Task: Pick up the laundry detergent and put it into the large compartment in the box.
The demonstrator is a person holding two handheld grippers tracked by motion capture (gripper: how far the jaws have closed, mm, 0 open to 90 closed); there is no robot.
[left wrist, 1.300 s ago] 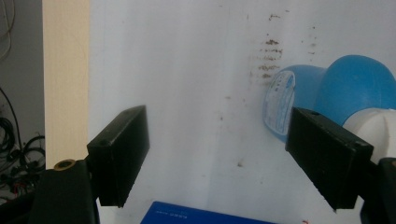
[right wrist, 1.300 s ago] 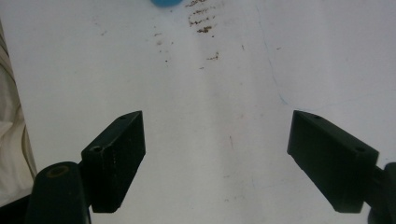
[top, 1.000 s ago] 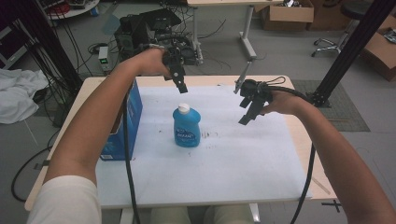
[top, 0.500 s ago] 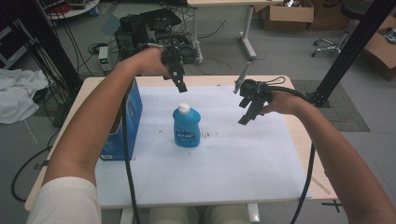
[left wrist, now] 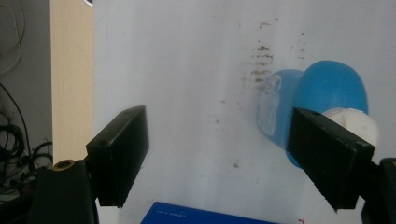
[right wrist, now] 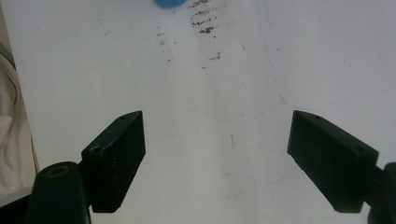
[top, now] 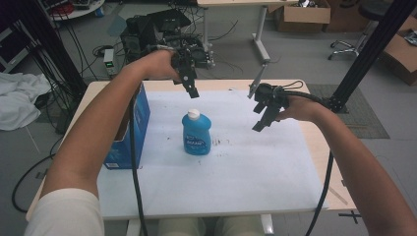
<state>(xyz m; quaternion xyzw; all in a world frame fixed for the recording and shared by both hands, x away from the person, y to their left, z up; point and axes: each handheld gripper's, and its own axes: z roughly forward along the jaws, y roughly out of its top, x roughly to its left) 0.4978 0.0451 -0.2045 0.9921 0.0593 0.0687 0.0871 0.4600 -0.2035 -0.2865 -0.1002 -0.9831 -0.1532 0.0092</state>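
In the high view a blue bottle [top: 196, 133] with a white cap stands upright at the middle of the frame on the white sheet [top: 236, 167] that covers the table [top: 314, 142]. The left gripper [top: 193, 91] hangs in the upper middle of the frame, just above the cap in the picture and clear of it, its black jaws pointing downward toward the bottle's top. Nothing lies between those jaws. In the left gripper view the jaws stand wide apart with bare white sheet between them, and the bottle [left wrist: 322, 88] appears at the right of the frame, its white cap partly hidden behind the right-hand jaw, so the bottle lies off to one side of the gap rather than inside it. A corner of a blue cardboard box [left wrist: 201, 215] shows at the bottom edge of that view; in the high view the same box [top: 129, 132] stands at the left of the sheet, near the bottle but apart from it. The right gripper [top: 260, 124] is held at the right of the middle of the high view, well apart from the bottle, jaws angled down and to the left. In the right gripper view its jaws are spread wide over the empty sheet, a scatter of brown specks [right wrist: 201, 18] lies ahead, and a sliver of the bottle's base [right wrist: 170, 3] shows at the top edge of the frame.
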